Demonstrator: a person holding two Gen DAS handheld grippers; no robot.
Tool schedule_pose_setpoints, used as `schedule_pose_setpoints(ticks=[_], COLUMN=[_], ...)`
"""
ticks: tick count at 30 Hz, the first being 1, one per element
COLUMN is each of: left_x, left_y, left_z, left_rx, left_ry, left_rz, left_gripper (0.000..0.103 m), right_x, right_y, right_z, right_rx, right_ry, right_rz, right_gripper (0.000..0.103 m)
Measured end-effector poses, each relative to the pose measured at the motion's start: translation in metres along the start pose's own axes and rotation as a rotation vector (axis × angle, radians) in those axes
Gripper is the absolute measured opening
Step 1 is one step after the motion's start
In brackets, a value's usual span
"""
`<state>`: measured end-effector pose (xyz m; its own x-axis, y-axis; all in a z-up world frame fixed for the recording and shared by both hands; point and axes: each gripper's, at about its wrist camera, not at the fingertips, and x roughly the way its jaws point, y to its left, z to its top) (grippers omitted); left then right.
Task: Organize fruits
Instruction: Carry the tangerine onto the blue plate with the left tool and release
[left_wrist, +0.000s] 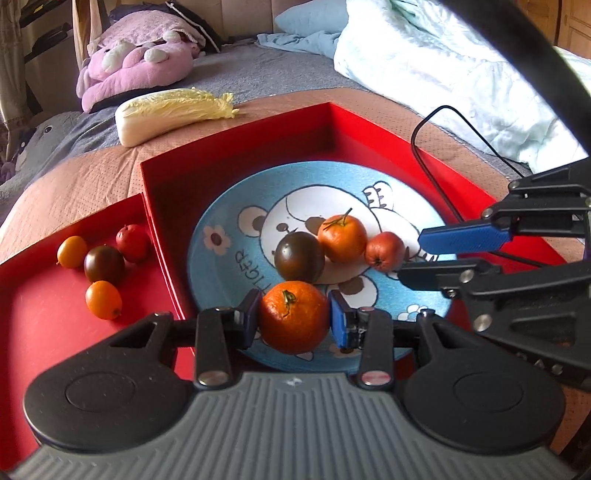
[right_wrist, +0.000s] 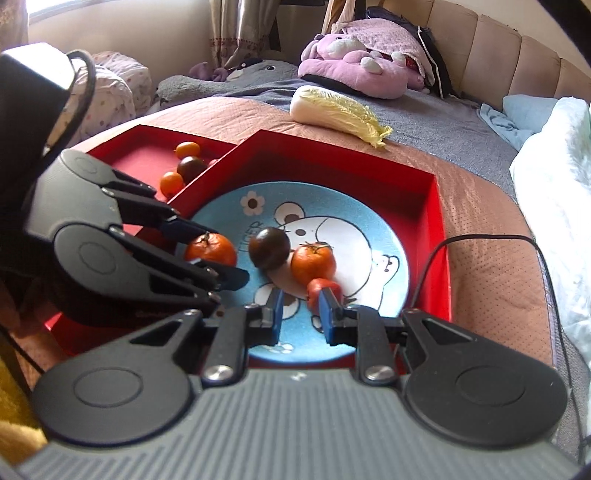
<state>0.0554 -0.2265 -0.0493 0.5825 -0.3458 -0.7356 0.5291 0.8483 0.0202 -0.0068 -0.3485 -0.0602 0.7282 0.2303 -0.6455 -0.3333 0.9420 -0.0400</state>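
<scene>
A blue bear plate (left_wrist: 229, 280) (right_wrist: 384, 236) lies in the larger red tray (left_wrist: 236, 177) (right_wrist: 439, 229). My left gripper (left_wrist: 293, 317) (right_wrist: 218, 254) is shut on a mandarin (left_wrist: 293, 315) (right_wrist: 210, 249) at the plate's near edge. On the plate lie a dark tomato (left_wrist: 299, 256) (right_wrist: 269, 246), a second mandarin (left_wrist: 342, 238) (right_wrist: 313, 261) and a small red fruit (left_wrist: 384, 251) (right_wrist: 314, 291). My right gripper (right_wrist: 300, 314) (left_wrist: 413, 254) is open, its jaws apart just short of the red fruit, which lies ahead of the right finger.
A smaller red tray (left_wrist: 44, 332) (right_wrist: 140, 151) on the left holds two kumquats, a dark tomato (left_wrist: 104, 263) and a red fruit (left_wrist: 133, 242). A napa cabbage (left_wrist: 173, 114) (right_wrist: 336, 107), plush toys and bedding lie beyond. A black cable (left_wrist: 432, 173) (right_wrist: 432, 258) crosses the tray's right edge.
</scene>
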Motion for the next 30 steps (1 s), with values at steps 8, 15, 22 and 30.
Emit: schedule_pose_setpoints(ticks=[8, 15, 22, 30], left_x=[-0.007, -0.022, -0.04, -0.082], left_y=[-0.001, -0.002, 0.002, 0.026], left_z=[0.001, 0.004, 0.005, 0.006], left_rx=[-0.005, -0.025, -0.04, -0.083], left_ry=[0.0, -0.039, -0.071, -0.144], left_rz=[0.006, -0.003, 0.003, 0.0], left_gripper=[0.046, 0.049, 0.056, 0.056], right_x=[-0.003, -0.009, -0.018, -0.022], right_y=[0.002, 0.003, 0.008, 0.021], right_z=[0.001, 0.004, 0.007, 0.019], right_rx=[0.019, 0.032, 0.022, -0.004], right_ry=[0.001, 0.006, 0.001, -0.03], right_rz=[-0.029, -0.062, -0.077, -0.066], right_gripper=[0.024, 0.025, 0.025, 0.025])
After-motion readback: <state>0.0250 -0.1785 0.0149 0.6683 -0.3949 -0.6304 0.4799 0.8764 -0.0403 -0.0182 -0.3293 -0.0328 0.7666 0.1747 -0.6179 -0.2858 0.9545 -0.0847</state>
